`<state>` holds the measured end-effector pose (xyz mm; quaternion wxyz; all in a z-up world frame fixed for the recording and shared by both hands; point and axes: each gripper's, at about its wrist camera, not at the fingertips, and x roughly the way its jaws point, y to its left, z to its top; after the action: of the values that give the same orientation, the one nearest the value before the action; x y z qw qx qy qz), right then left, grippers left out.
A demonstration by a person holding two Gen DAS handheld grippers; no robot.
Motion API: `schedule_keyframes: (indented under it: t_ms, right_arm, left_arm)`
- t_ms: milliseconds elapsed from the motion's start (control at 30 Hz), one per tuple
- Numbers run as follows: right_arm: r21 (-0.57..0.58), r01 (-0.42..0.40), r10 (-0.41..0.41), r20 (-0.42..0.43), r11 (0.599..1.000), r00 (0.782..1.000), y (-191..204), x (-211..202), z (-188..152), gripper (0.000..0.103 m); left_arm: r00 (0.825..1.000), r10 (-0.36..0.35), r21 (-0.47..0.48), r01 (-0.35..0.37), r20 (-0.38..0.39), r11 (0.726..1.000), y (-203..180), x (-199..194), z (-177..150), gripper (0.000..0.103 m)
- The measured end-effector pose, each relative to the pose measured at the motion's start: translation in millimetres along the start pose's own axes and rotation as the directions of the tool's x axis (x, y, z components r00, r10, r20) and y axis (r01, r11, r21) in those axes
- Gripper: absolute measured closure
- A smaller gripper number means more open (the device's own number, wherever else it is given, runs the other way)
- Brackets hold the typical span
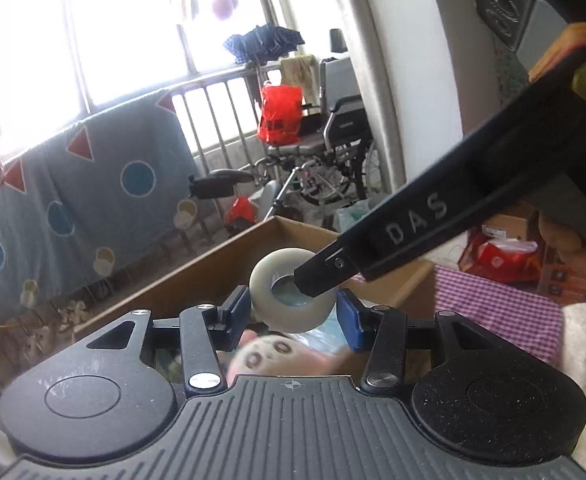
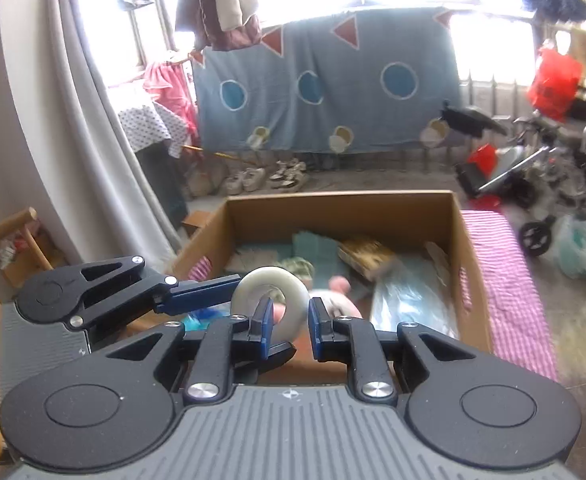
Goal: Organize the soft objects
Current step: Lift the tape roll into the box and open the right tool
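Left side first: the left gripper [image 1: 293,312] has its blue pads set narrow around the pale grey-white soft ring [image 1: 289,292], one pad at each outer edge. In the right wrist view its blue finger reaches in from the left and meets the ring's side. Moving right, the right gripper [image 2: 291,326] grips the ring [image 2: 271,296] through the hole, one finger inside, one outside the band. The ring hangs above the open brown cardboard box [image 2: 341,210], over a pink plush toy [image 2: 339,294]. Far right, a pink-and-white checked cloth [image 2: 505,280] lies beside the box.
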<state>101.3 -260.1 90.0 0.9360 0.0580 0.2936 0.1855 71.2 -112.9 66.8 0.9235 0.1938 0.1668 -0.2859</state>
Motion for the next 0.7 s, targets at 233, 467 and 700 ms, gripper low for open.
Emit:
schedule_keyframes:
  t_ms: [233, 467, 700]
  right_arm:
    - [0.032, -0.065, 0.067, -0.097, 0.997, 0.993, -29, 56, 67, 0.082]
    - [0.125, -0.062, 0.095, -0.277, 0.990, 0.956, -87, 149, 92, 0.082]
    - [0.248, -0.028, 0.137, -0.430, 0.968, 0.892, -137, 214, 70, 0.082]
  left_arm:
    - [0.985, -0.096, -0.087, 0.084, -0.145, 0.993, 57, 76, 28, 0.056]
    - [0.902, -0.252, -0.245, 0.171, -0.352, 0.954, 88, 166, 10, 0.056]
    - [0.811, -0.351, -0.328, 0.209, -0.469, 0.921, 98, 232, -2, 0.056]
